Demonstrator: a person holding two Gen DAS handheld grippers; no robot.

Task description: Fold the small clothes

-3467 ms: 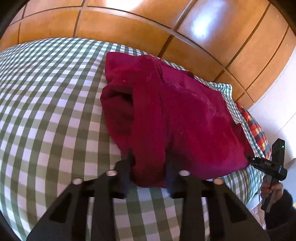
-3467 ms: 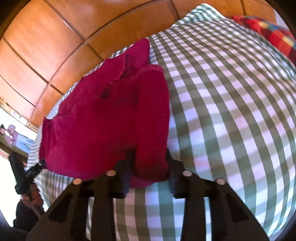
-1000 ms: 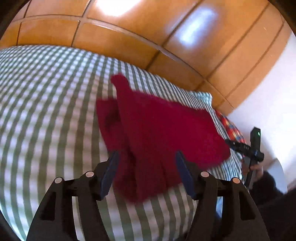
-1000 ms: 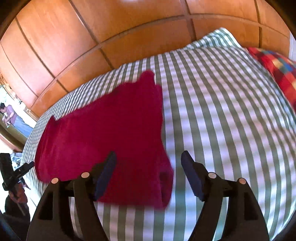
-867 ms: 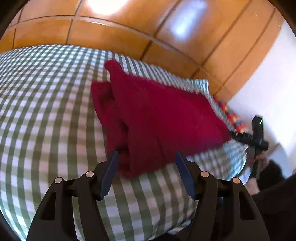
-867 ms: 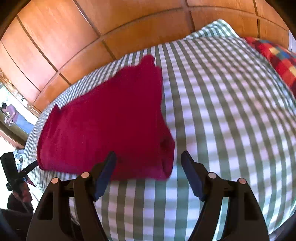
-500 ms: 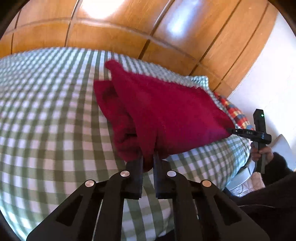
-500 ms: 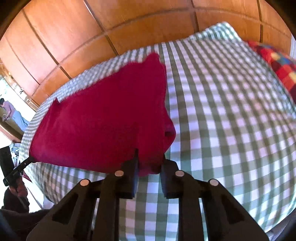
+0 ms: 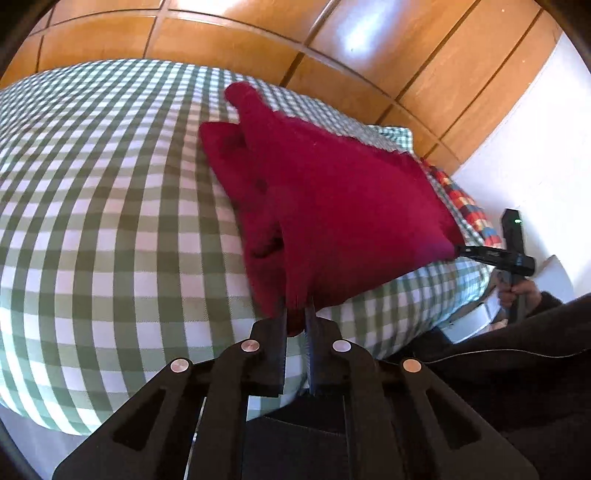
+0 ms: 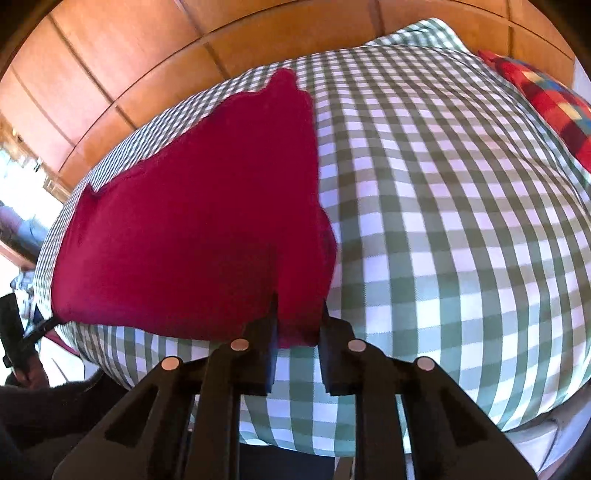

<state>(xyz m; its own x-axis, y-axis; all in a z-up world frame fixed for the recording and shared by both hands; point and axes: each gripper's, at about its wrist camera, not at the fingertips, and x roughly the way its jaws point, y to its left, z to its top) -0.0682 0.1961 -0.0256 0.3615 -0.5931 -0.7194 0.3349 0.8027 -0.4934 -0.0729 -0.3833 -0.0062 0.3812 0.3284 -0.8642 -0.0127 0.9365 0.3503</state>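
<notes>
A dark red garment [image 9: 332,206] is stretched between my two grippers above the green-checked bed [image 9: 92,206]. My left gripper [image 9: 295,314] is shut on its near left corner. My right gripper [image 10: 298,314] is shut on the near right corner of the garment [image 10: 207,229]. The cloth's near edge is lifted and taut; its far part rests on the bed. The right gripper also shows at the right of the left wrist view [image 9: 495,256], and the left gripper at the left edge of the right wrist view [image 10: 35,332].
Wooden panelling [image 9: 258,33] rises behind the bed. A red plaid pillow [image 10: 550,107] lies at the bed's right end. The bed's near edge [image 10: 535,421] drops off just in front of the grippers. A white wall [image 9: 546,140] stands at right.
Both grippers were open over the garment a second ago. They have since closed on its near corners and pulled back toward the bed's edge, lifting the near edge taut.
</notes>
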